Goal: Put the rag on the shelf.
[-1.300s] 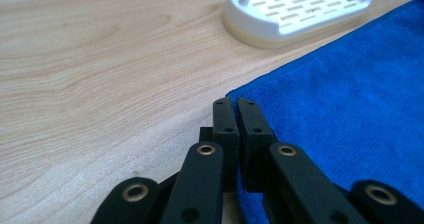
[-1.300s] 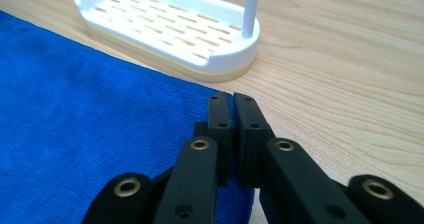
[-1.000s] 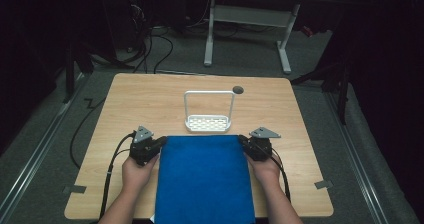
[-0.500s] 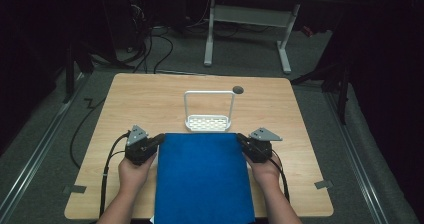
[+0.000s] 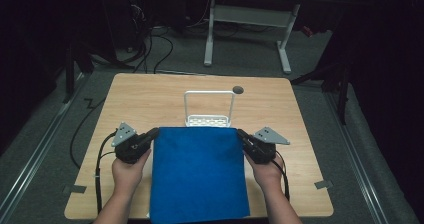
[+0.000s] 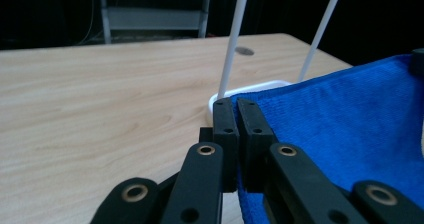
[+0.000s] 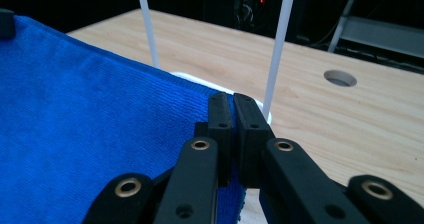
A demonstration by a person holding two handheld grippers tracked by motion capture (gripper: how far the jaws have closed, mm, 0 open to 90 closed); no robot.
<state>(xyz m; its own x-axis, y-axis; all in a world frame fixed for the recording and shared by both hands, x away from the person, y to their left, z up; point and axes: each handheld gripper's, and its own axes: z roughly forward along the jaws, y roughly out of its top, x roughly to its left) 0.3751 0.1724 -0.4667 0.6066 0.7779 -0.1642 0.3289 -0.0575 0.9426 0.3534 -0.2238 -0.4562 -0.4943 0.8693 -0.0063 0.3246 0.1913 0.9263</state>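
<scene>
Both tongs are clamped on the far corners of my blue cloth (image 5: 197, 171): the left tongs (image 5: 152, 132) pinch its far left corner, the right tongs (image 5: 241, 132) its far right one, and in each gripper view the black jaws are pressed together with the fabric caught between them. I hold the cloth stretched flat between the two, its far edge just at the base of the white wire rack (image 5: 209, 110) and its near edge hanging past the counter's front. Compared with a second ago, I have drawn both tongs back toward myself and a little lower, so the cloth's far edge has come slightly off the rack, though my grip on the corners is unchanged. My left hand (image 5: 129, 170) and right hand (image 5: 265, 171) sit at either side of the cloth. Beneath it is a pale wood counter (image 5: 150, 104) with a round cable hole (image 5: 238, 89) near the far edge, just behind the rack. Around it, the room is dark, with grey carpet (image 5: 60, 134), loose black cables (image 5: 150, 46) on the floor and the white legs of another desk (image 5: 245, 19) beyond.
</scene>
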